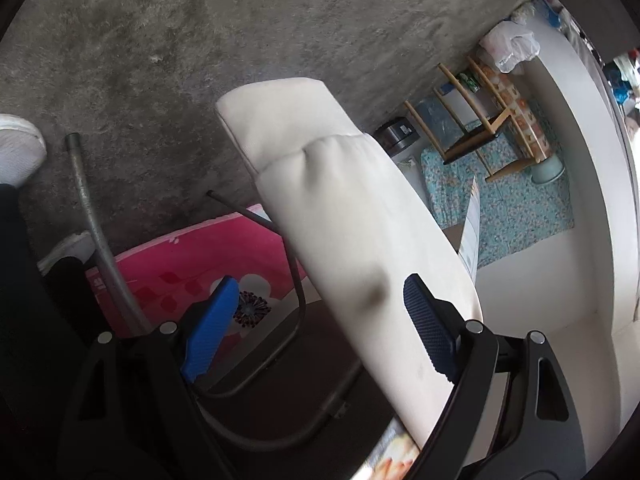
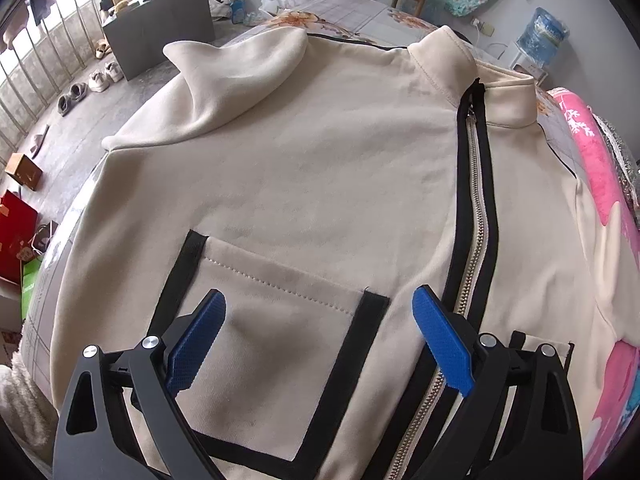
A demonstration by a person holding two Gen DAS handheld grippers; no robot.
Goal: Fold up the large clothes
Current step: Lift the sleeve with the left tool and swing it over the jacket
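A cream zip-up jacket (image 2: pixel 320 168) with black trim lies front side up on a bed, collar at the far end. Its zipper (image 2: pixel 474 216) is closed. Its left sleeve is folded in over the chest at the upper left. My right gripper (image 2: pixel 320 320) is open and hovers just above the black-edged front pocket (image 2: pixel 280 312). In the left wrist view, a cream sleeve (image 1: pixel 352 216) hangs off the edge toward the grey floor, its cuff at the far end. My left gripper (image 1: pixel 320 304) is open, with the sleeve lying between the blue fingers against the right one.
A pink blanket (image 2: pixel 600 168) lies along the bed's right side and also shows in the left wrist view (image 1: pixel 192 256). A folding chair frame (image 1: pixel 292 320) and a metal pipe (image 1: pixel 96 232) stand below the bed. Shoes (image 2: pixel 100 80), red boxes (image 2: pixel 16 232) and a cabinet (image 2: pixel 160 24) sit on the floor at left.
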